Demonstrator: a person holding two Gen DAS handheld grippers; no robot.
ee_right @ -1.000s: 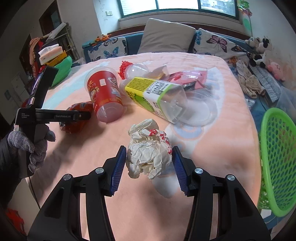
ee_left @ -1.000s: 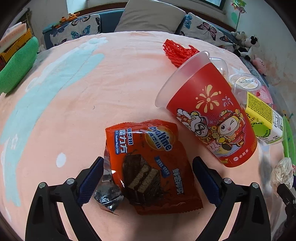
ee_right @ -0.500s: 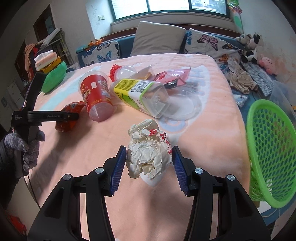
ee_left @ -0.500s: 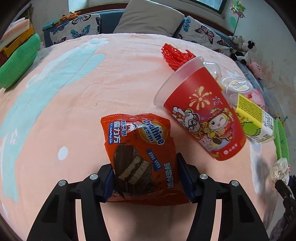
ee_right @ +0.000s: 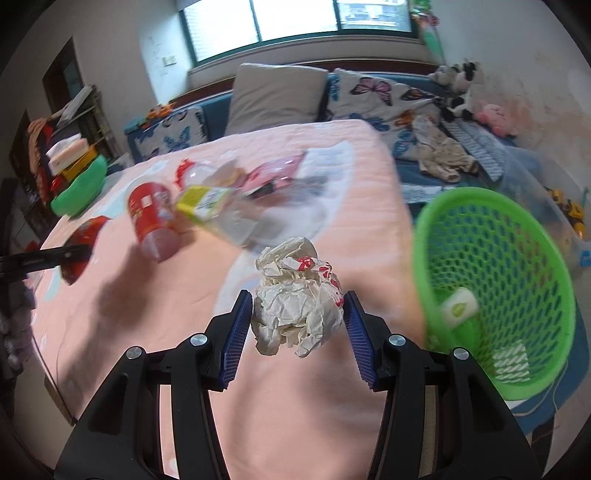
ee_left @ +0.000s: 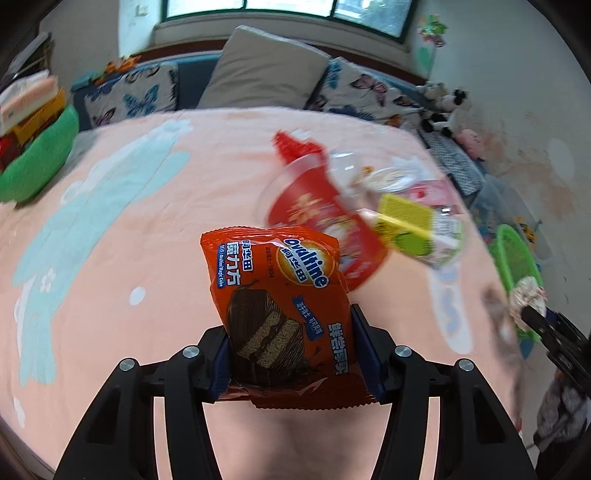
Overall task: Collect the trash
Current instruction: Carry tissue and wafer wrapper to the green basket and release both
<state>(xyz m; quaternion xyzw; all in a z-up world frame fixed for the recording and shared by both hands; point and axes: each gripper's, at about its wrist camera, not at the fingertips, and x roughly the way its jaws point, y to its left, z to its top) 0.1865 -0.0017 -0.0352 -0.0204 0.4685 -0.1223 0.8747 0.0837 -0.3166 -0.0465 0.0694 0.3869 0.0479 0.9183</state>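
Left jaws—newly clamping snack packet (ee_left: 284,306)

Daylight comes through a wide window (ee_right: 295,26) in the far white wall (ee_right: 162,40). Below it a blue bench (ee_right: 216,110) carries a grey pillow (ee_right: 277,96) and butterfly cushions (ee_right: 373,92). A bed (ee_right: 280,424) under a peach blanket fills the middle. Plush toys (ee_right: 461,88) sit at right; a cluttered shelf (ee_right: 70,147) stands at left.

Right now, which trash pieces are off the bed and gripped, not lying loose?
Two: the orange Ovaltine wrapper clamped in the left gripper, and the crumpled paper ball in the right gripper. The red cup lies loose.
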